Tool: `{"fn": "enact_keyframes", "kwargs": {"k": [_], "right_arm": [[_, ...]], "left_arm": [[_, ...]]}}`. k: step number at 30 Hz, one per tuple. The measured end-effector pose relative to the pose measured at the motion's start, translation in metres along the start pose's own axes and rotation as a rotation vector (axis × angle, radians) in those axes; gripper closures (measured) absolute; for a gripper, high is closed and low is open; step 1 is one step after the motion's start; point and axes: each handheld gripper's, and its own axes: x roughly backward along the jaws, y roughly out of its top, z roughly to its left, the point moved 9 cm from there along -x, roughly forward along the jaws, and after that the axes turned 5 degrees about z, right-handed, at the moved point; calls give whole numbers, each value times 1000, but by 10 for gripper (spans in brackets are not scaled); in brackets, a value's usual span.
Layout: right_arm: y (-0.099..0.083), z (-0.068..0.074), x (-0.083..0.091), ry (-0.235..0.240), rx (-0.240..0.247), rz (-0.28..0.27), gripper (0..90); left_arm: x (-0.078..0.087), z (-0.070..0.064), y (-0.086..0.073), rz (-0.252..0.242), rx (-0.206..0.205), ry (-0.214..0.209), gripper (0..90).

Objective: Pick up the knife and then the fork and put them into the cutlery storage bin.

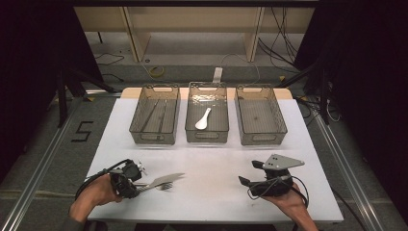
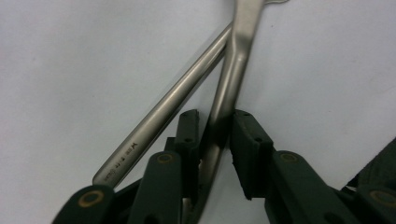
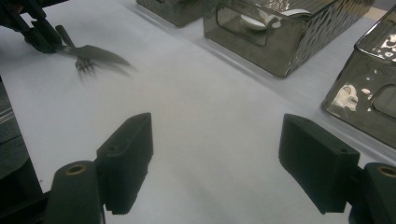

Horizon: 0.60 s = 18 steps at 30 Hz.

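Note:
My left gripper [image 1: 139, 185] is shut on the handle of a metal knife [image 1: 166, 179] at the table's front left. The blade points right, slightly off the white tabletop [image 1: 211, 159]. In the left gripper view the knife handle [image 2: 223, 107] is pinched between the jaws of my left gripper [image 2: 215, 126], and a fork handle [image 2: 173, 102] lies loose beside it. The fork [image 1: 166, 186] rests on the table under the blade. My right gripper [image 1: 249, 173] is at the front right, open and empty [image 3: 215, 154]. From there the knife [image 3: 100, 53] and fork [image 3: 84, 64] show far left.
Three see-through grey bins stand in a row at the back: left bin [image 1: 153, 138], middle bin [image 1: 207, 136], right bin [image 1: 263, 137]. A white spoon [image 1: 203, 119] lies in the middle bin. Shelving and cables are beyond the table.

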Motion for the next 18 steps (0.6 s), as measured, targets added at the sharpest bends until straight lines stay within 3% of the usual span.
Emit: {"fn": "enact_keyframes", "kwargs": {"k": [3, 13, 18], "right_arm": [[0, 0, 0, 0, 0, 1, 271], [0, 0, 0, 2, 0, 0, 272], [0, 0, 0, 1, -5, -1, 272]], "left_arm": [[0, -2, 0, -9, -5, -15, 782], [1, 0, -1, -48, -7, -54, 797], [4, 2, 3, -84, 55, -79, 803]]}}
